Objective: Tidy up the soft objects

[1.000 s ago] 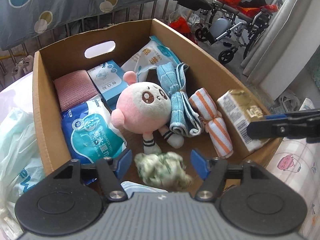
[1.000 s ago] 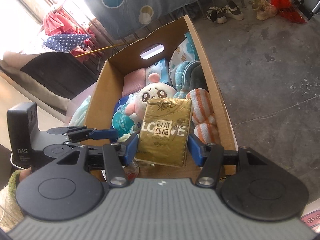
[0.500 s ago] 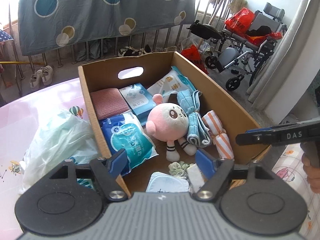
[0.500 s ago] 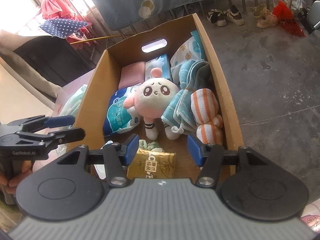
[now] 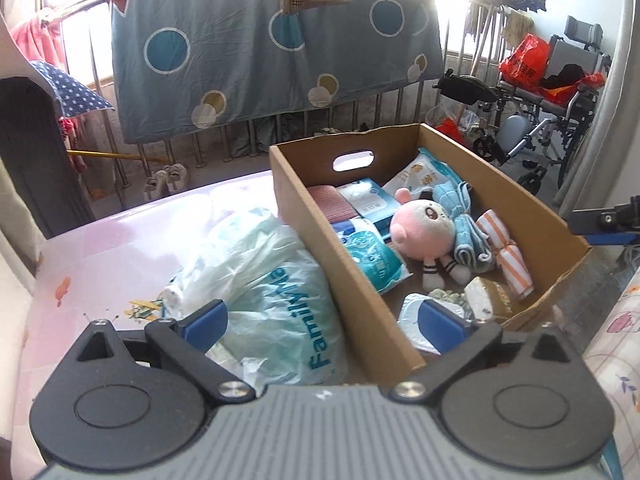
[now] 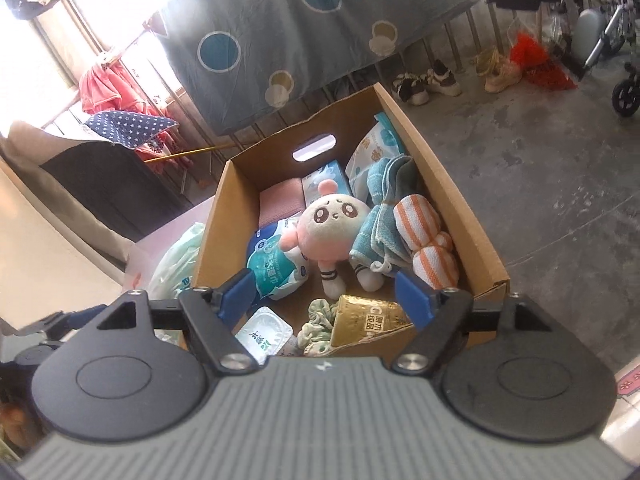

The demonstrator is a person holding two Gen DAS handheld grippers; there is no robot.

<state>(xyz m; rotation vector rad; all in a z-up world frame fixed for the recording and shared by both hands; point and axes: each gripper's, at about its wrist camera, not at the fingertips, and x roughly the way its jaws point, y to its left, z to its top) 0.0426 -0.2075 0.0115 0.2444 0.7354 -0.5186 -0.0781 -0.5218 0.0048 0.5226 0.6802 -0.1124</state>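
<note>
An open cardboard box (image 5: pixel 304 216) (image 6: pixel 460 204) holds a pink plush doll (image 5: pixel 422 230) (image 6: pixel 334 226), blue and orange-striped towels (image 5: pixel 506 248) (image 6: pixel 424 236), wipe packs (image 6: pixel 276 266), a green scrunchie (image 6: pixel 318 320) and a gold tissue pack (image 6: pixel 370 318) (image 5: pixel 490 298). My left gripper (image 5: pixel 324 324) hangs above the box's near left wall and a pale plastic bag (image 5: pixel 276 284); its jaws are opening with nothing held. My right gripper (image 6: pixel 328 298) is above the box's near end, jaws opening, clear of the tissue pack lying below.
The box and bag rest on a pink tabletop (image 5: pixel 120 256). A spotted blue sheet (image 5: pixel 260 48) hangs on railings behind. A wheelchair (image 5: pixel 552 120) stands at the far right, shoes (image 6: pixel 424 80) lie on the concrete floor.
The left gripper let the green scrunchie fall into the box, and the right gripper dropped the gold tissue pack there. Both pulled back and up, the left swinging left toward the bag, jaws spreading.
</note>
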